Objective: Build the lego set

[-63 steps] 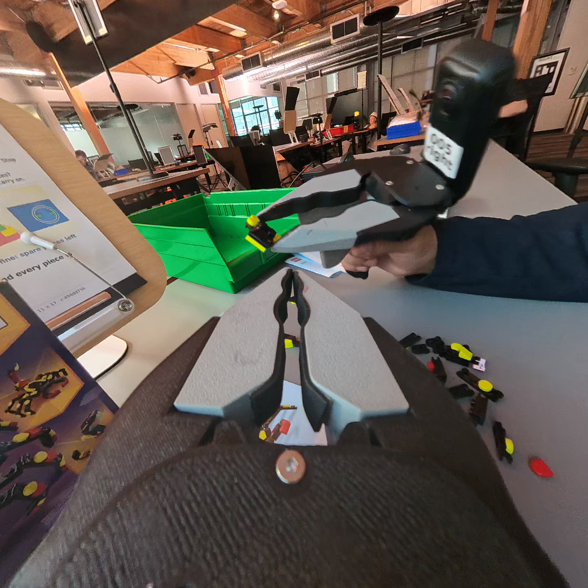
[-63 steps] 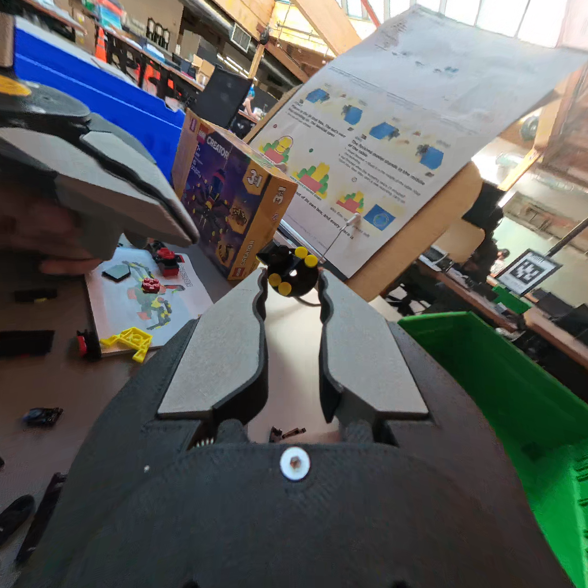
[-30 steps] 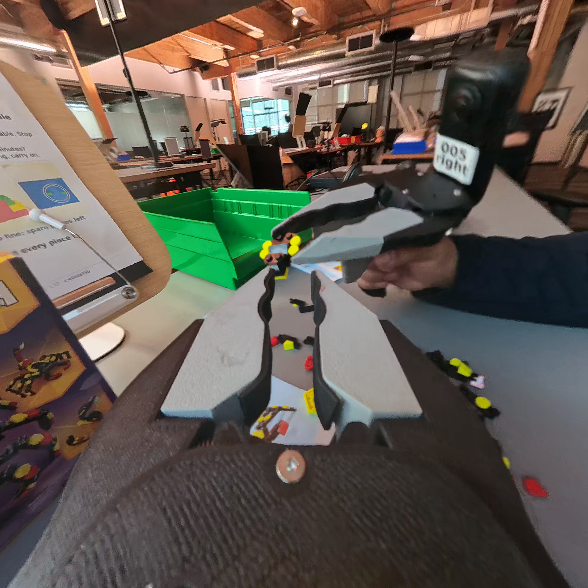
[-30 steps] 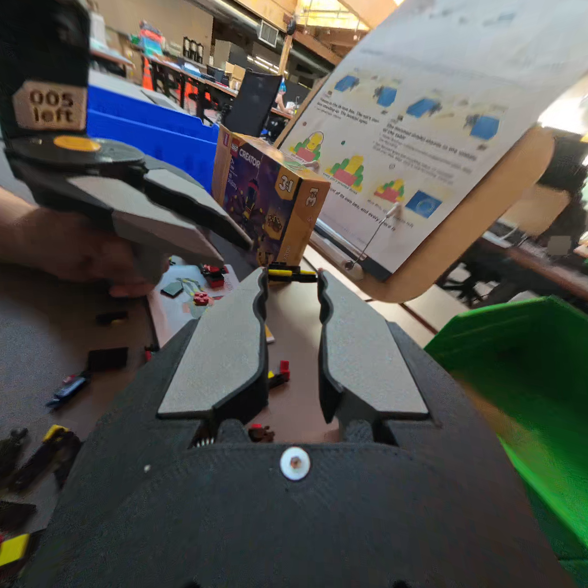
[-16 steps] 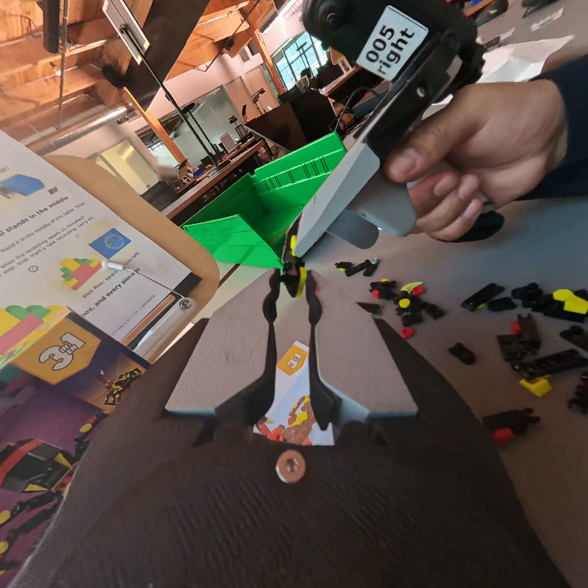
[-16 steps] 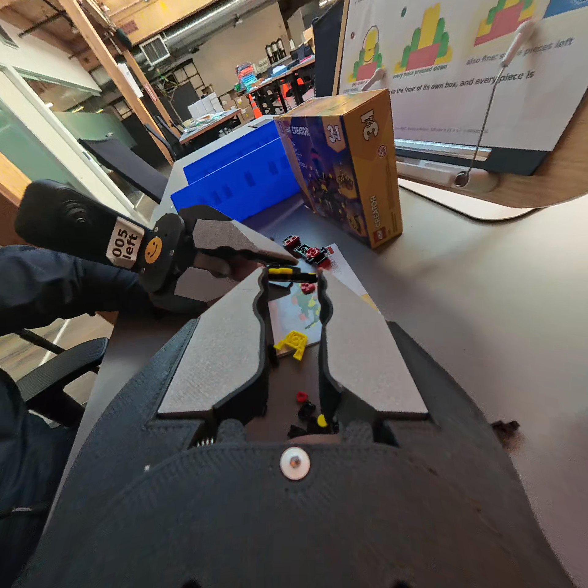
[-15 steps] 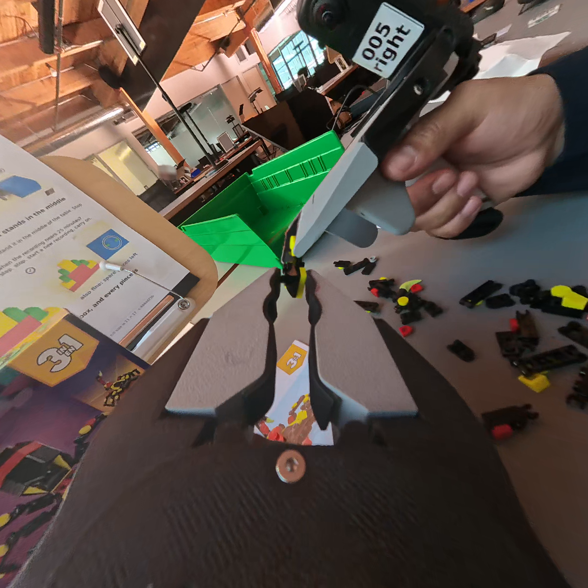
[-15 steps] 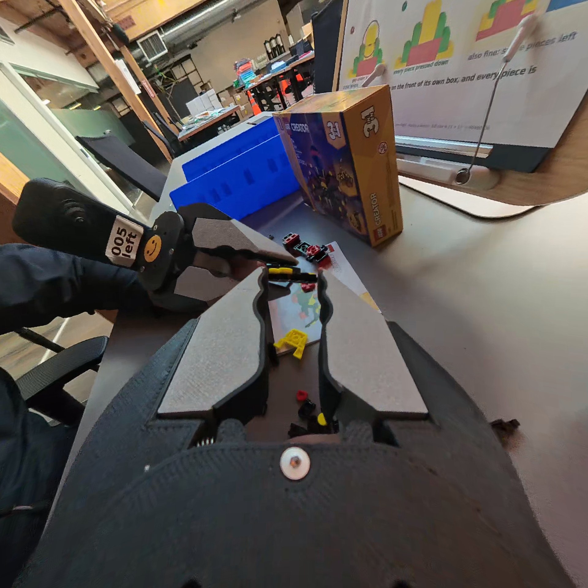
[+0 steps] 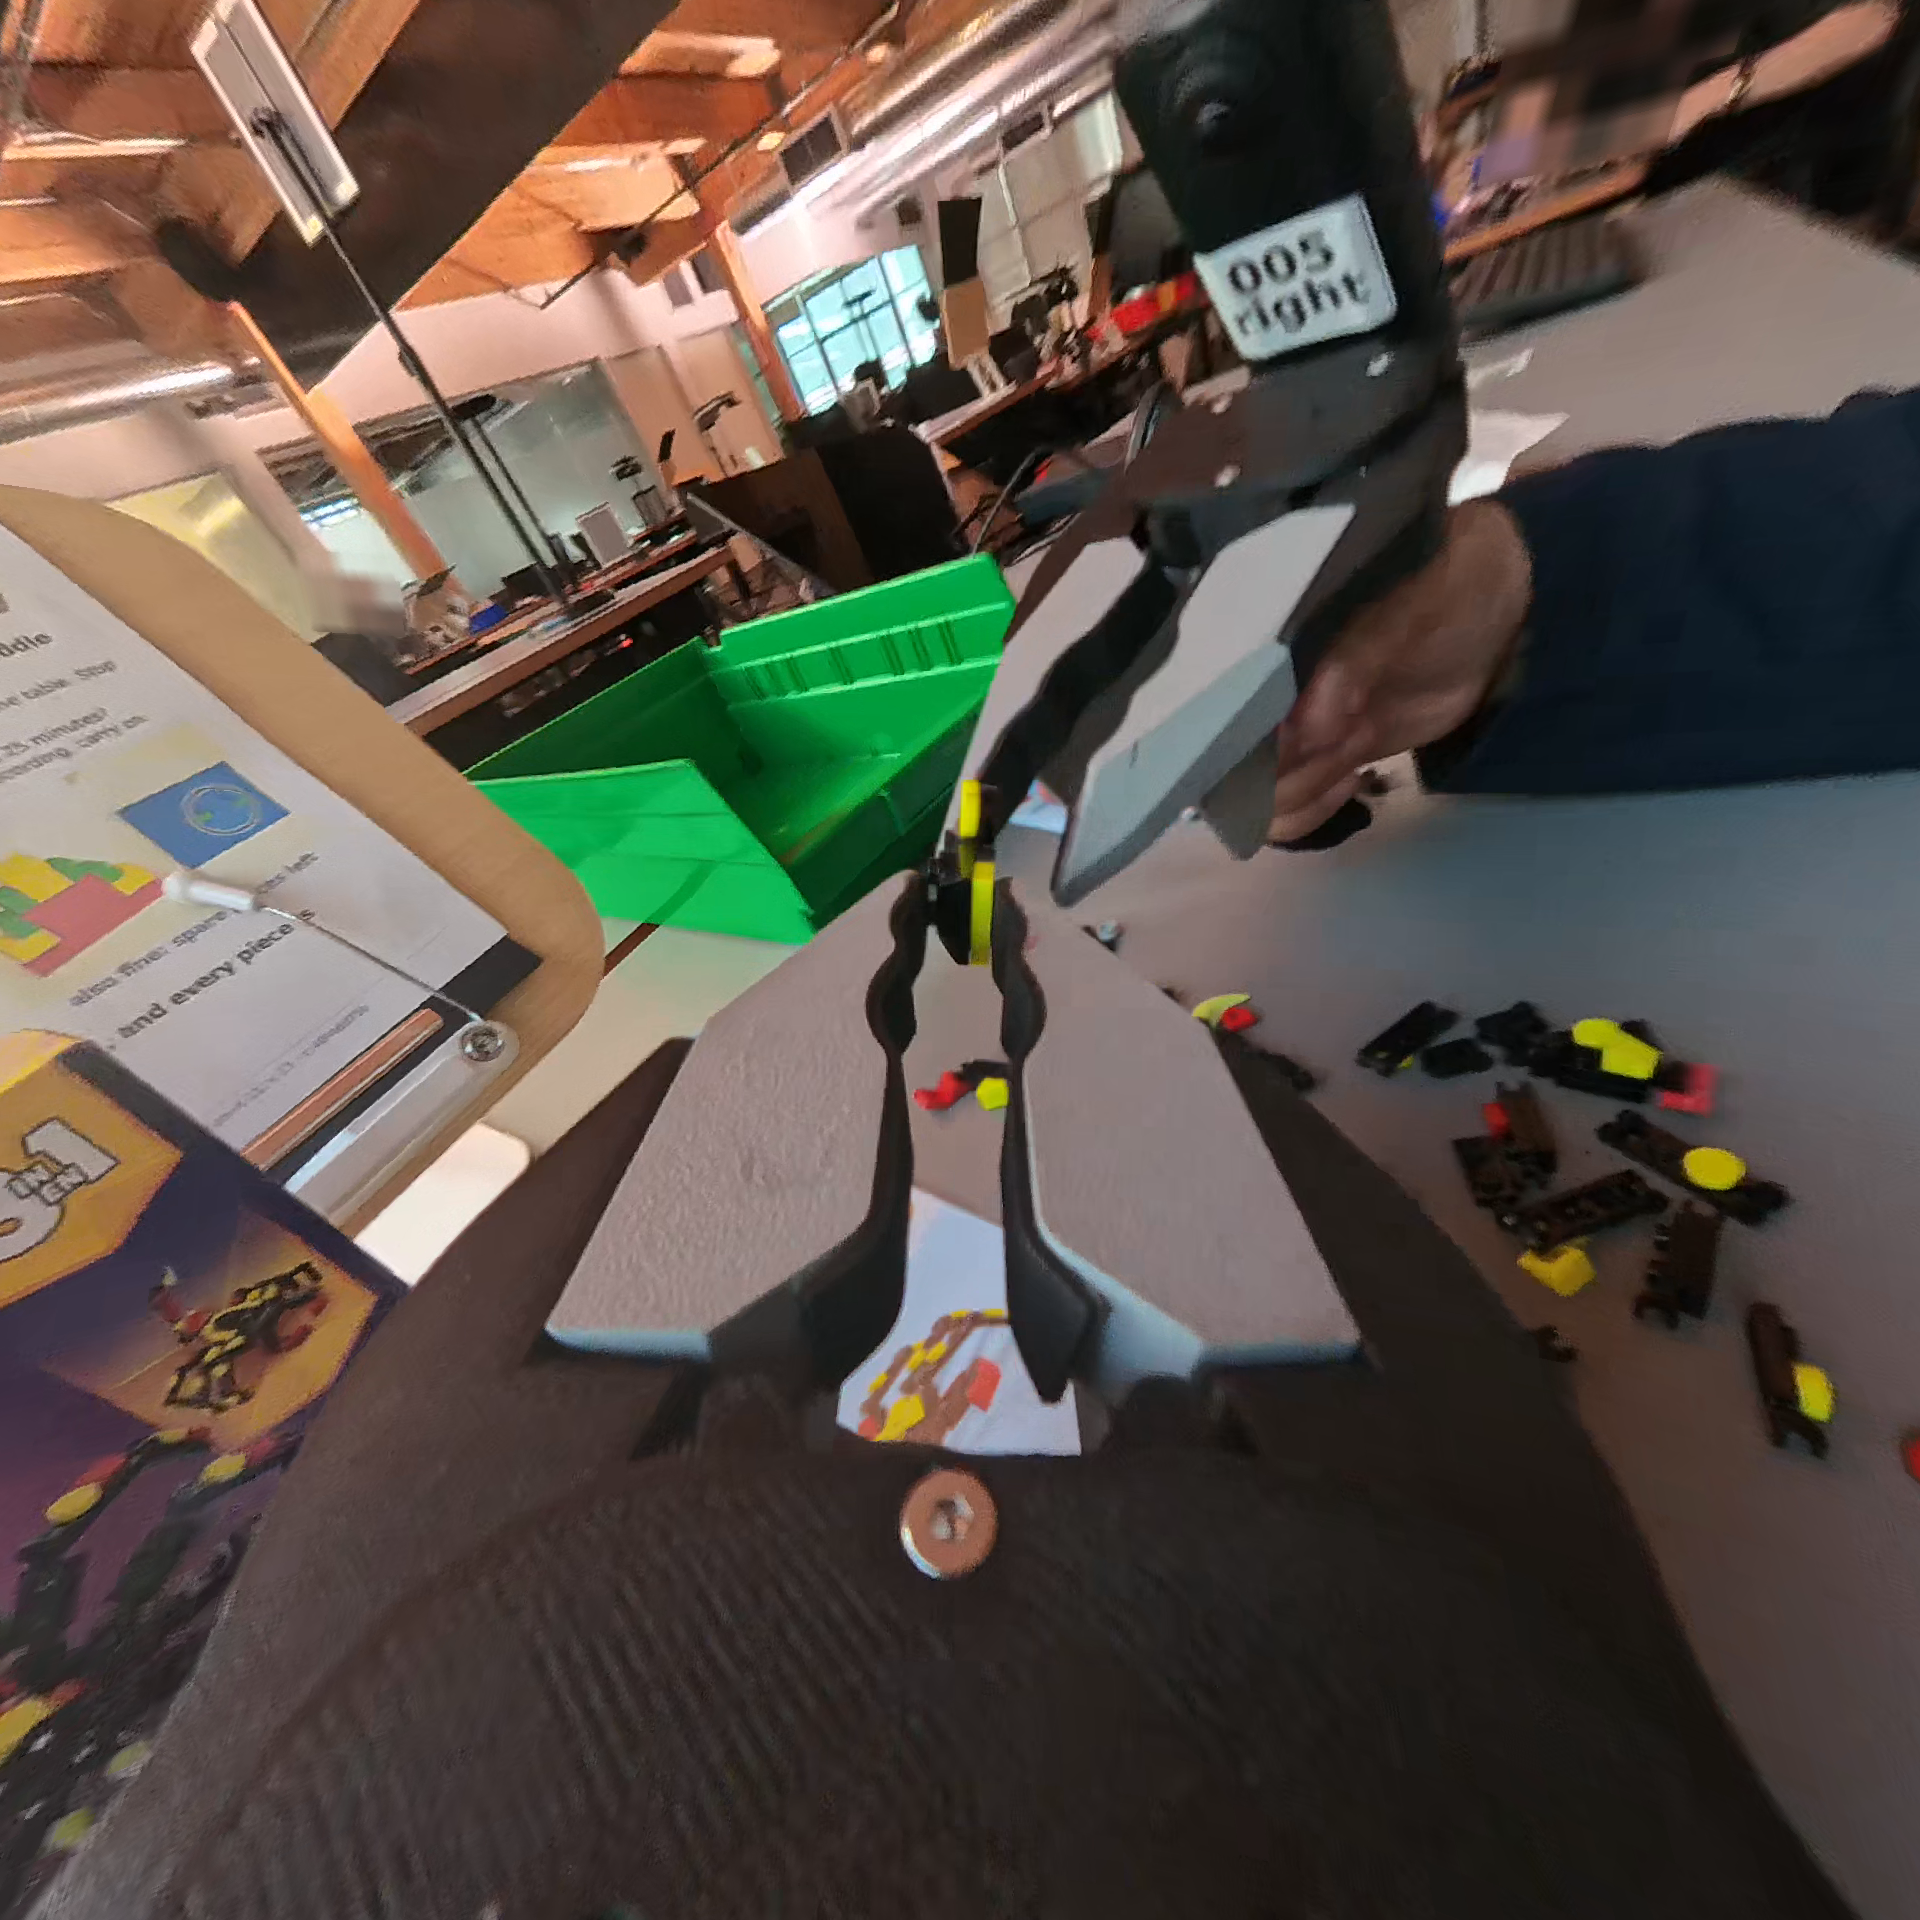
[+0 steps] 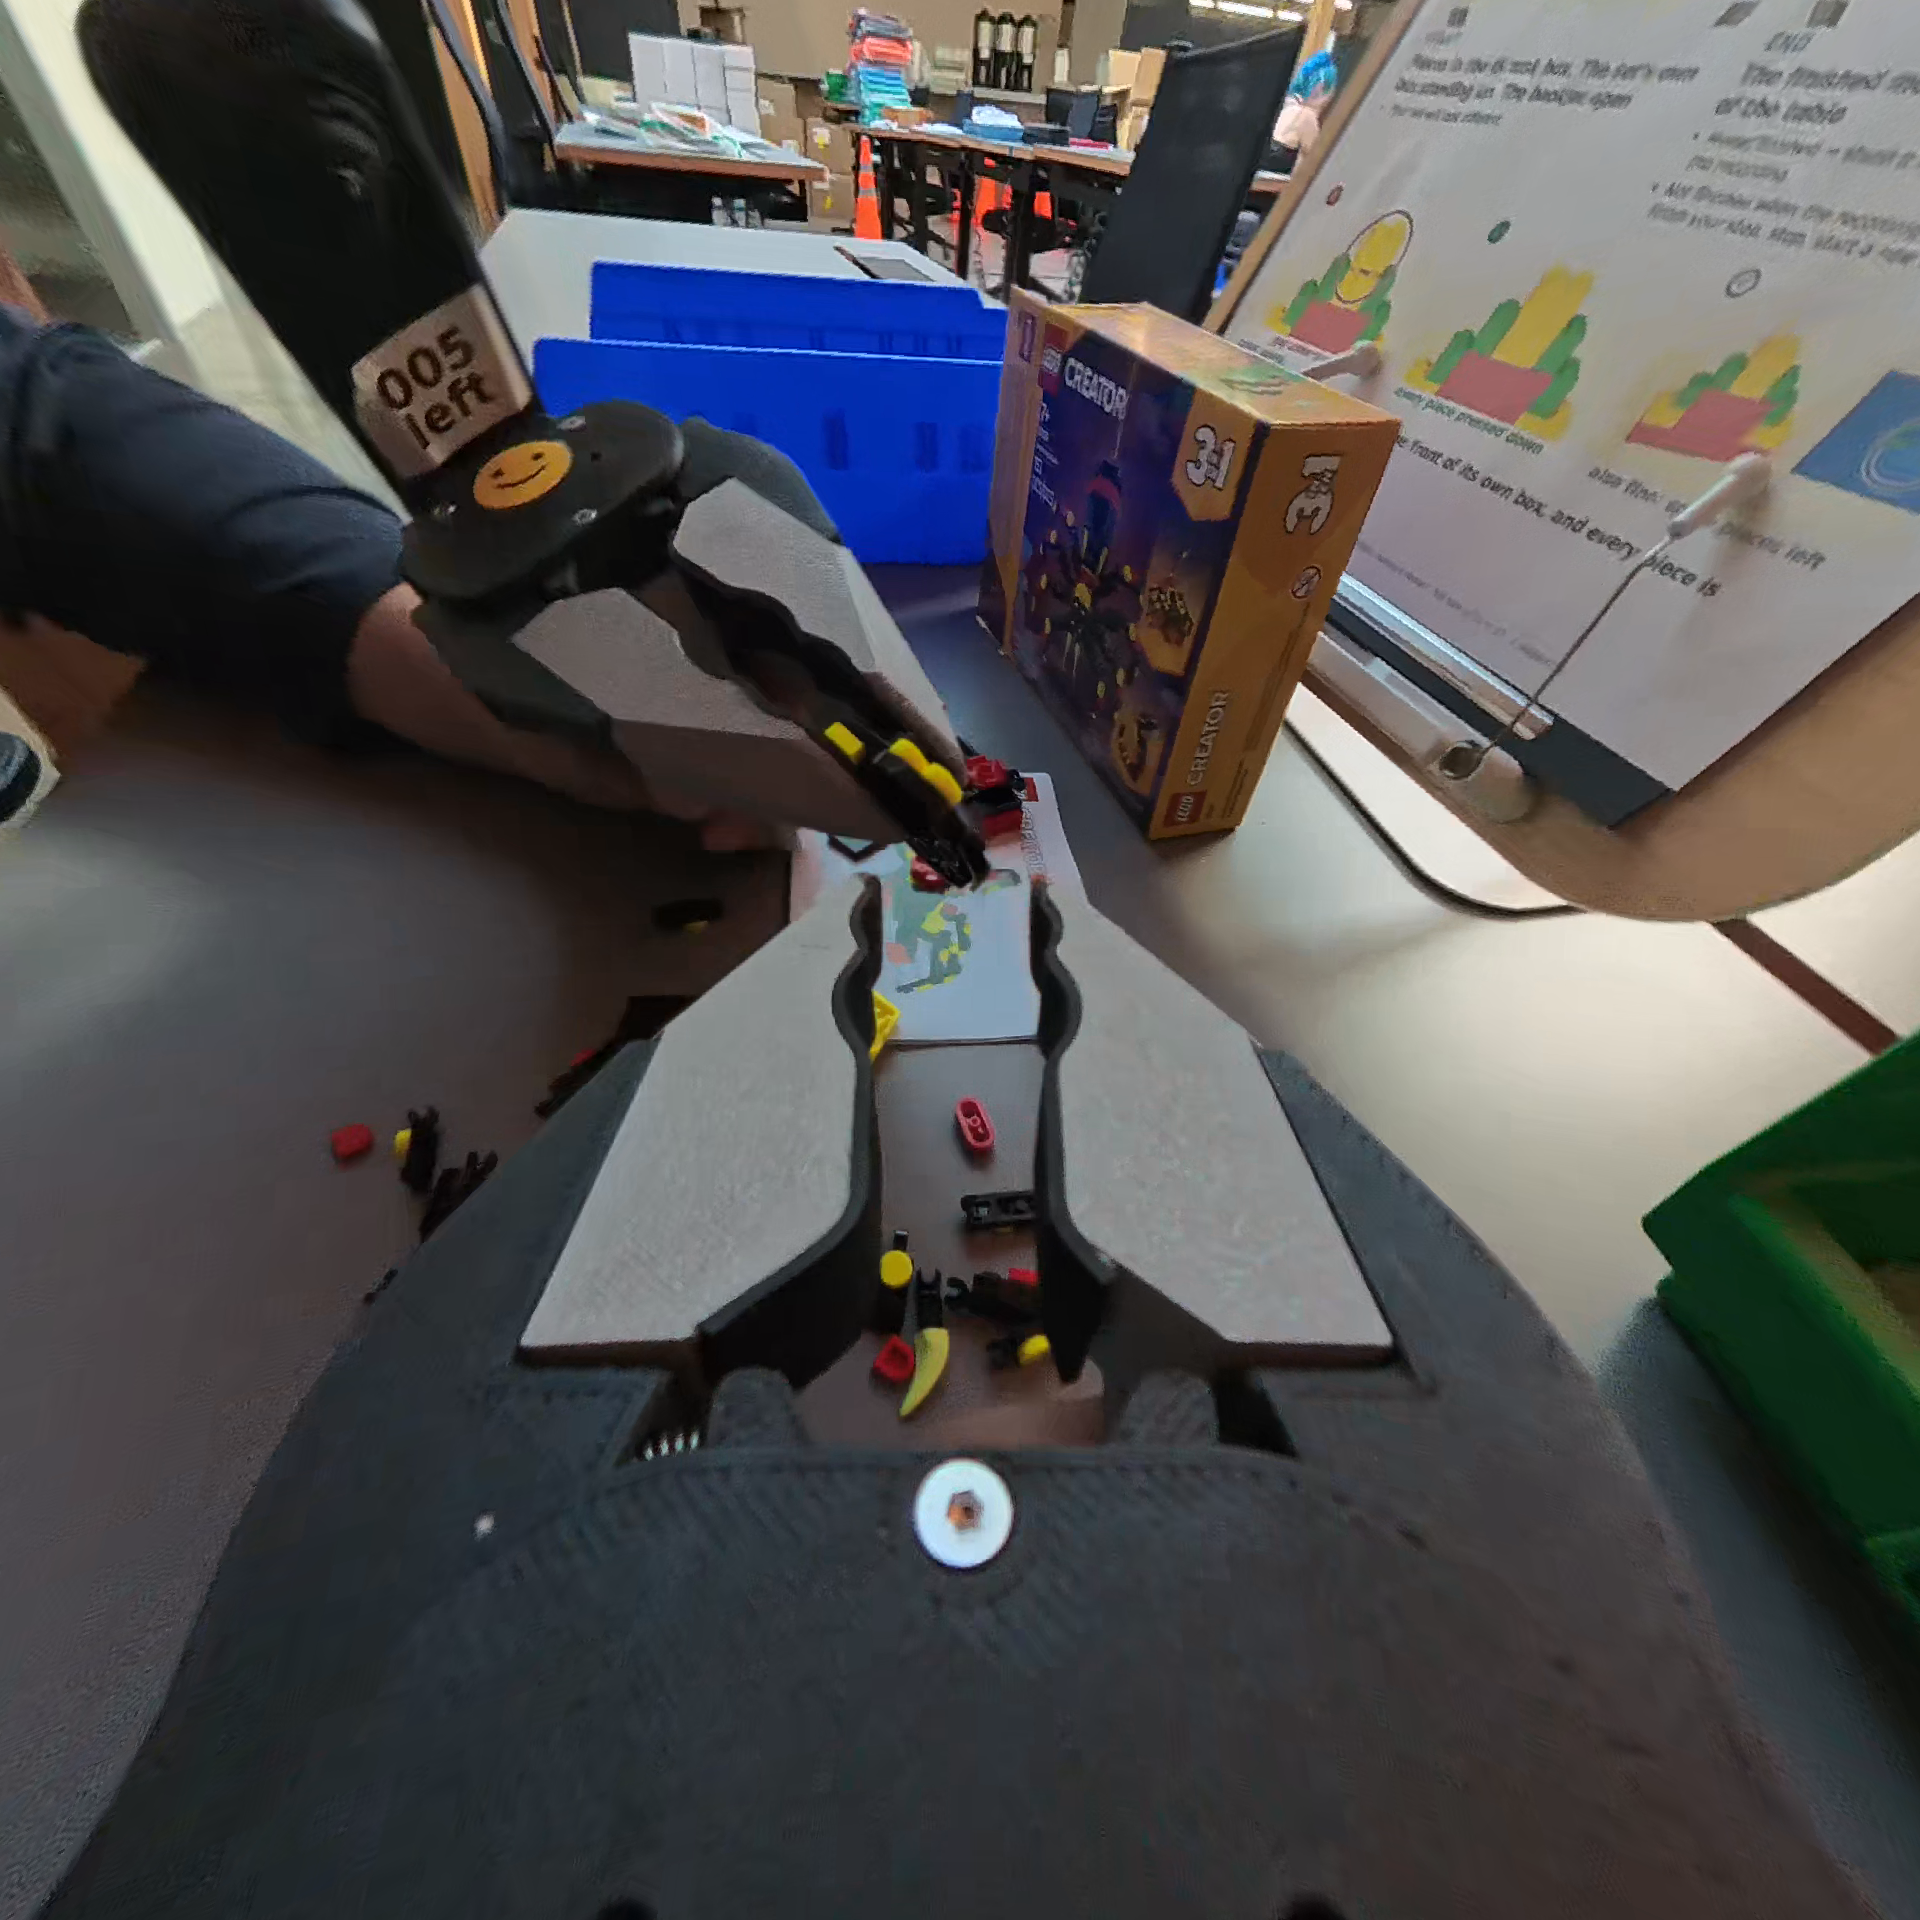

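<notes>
A small black and yellow lego assembly point(image 9: 964, 899) sits between my left gripper's point(image 9: 958, 920) fingertips, held above the table. The right wrist view shows the same assembly point(image 10: 906, 774) clamped in the left gripper point(image 10: 951, 842). My right gripper point(image 10: 951, 914) is open and empty; only the instruction booklet point(image 10: 956, 966) shows through its gap. Its tips are just short of the assembly's end. In the left wrist view the right gripper point(image 9: 1029, 847) hangs just above and behind the assembly, with a hand on its grip.
Loose black, yellow and red pieces point(image 9: 1558, 1143) lie scattered on the grey table point(image 10: 1351, 1039), some under the right gripper point(image 10: 966, 1299). The set's box point(image 10: 1174, 540) and a tilted instruction board point(image 10: 1610, 364) stand behind. A green bin point(image 9: 779, 748) and a blue bin point(image 10: 790, 416) flank the area. The grippers are tip to tip, or close to it.
The right gripper carried the assembly to the left gripper, which opened and then shut on it. The assembly has left the right gripper's fingers, and the right gripper has drawn back slightly.
</notes>
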Available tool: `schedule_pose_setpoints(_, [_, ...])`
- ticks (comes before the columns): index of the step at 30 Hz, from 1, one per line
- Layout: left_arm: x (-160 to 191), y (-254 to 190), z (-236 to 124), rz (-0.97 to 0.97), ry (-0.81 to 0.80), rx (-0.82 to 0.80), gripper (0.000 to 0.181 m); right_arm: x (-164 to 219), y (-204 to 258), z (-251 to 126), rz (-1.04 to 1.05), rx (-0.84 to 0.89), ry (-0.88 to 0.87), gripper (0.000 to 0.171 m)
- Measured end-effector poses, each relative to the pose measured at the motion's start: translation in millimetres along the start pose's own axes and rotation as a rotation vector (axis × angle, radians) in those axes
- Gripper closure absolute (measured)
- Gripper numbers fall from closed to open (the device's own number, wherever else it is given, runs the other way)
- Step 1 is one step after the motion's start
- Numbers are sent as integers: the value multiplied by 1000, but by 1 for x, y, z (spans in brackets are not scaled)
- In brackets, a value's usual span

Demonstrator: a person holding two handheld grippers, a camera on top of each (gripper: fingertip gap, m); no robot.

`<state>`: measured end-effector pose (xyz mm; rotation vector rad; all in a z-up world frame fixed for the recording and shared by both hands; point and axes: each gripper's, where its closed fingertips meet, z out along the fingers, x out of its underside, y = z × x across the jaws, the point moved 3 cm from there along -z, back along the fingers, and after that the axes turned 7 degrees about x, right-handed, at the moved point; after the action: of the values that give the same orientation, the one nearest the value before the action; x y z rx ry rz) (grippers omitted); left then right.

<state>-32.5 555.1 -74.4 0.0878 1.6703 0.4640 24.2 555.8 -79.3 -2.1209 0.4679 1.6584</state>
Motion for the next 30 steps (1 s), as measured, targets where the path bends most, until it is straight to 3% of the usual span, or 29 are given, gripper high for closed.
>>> schedule_pose_setpoints(3, [-5, -6, -1, -52, -47, 73, 172, -7, 9, -1, -88, -3, -63, 157])
schedule_pose_setpoints(8, [-5, -8, 0, -43, -46, 79, 172, -15, 10, -4, -106, 7, -110, 161])
schedule_pose_setpoints(17, [12, 12, 1, -26, 116, -109, 171, -8, 1, 16, -220, 285, 80, 164])
schedule_pose_setpoints(22, [13, 12, 1, 21, 152, -159, 171, -7, 0, 18, -97, 264, 76, 165])
schedule_pose_setpoints(30, [18, 7, 5, 111, 184, -124, 170, 0, 1, 12, -319, 260, 125, 166])
